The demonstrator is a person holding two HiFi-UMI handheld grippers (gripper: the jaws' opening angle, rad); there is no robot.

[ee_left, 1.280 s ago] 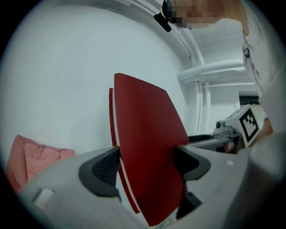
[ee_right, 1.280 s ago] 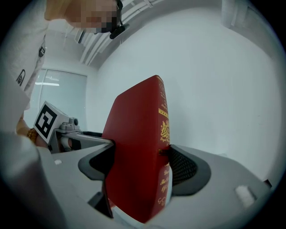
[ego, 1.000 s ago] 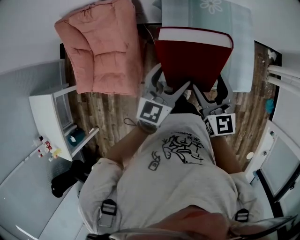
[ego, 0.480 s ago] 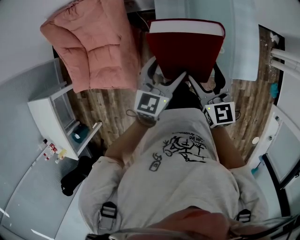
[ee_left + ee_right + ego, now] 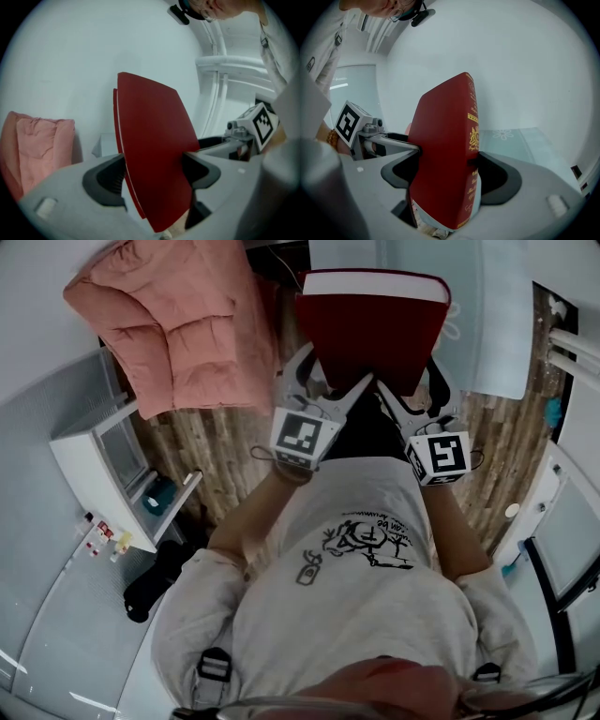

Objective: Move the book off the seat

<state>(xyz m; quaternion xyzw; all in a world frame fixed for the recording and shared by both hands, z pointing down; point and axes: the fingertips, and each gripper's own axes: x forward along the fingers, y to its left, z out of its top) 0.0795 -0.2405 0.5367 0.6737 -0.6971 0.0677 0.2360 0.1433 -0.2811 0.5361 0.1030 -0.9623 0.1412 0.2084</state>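
Note:
A thick dark red hardback book [image 5: 375, 334] hangs in the air in front of me, held flat between both grippers over the wooden floor. My left gripper [image 5: 323, 395] is shut on its near left edge; in the left gripper view the red cover [image 5: 154, 164] fills the gap between the black pads. My right gripper [image 5: 412, 395] is shut on the near right edge by the spine, whose gold lettering [image 5: 472, 136] shows in the right gripper view. The pink cushioned seat [image 5: 169, 324] lies at the upper left, away from the book.
A pale blue mat with a flower print [image 5: 487, 315] lies beyond the book at the upper right. A white shelf unit [image 5: 103, 474] stands at the left with small bottles [image 5: 103, 542] by it. White furniture [image 5: 572, 540] lines the right side.
Both grippers have sunk lower with the book still clamped between them. The pink seat has drifted further to the upper left of the head view.

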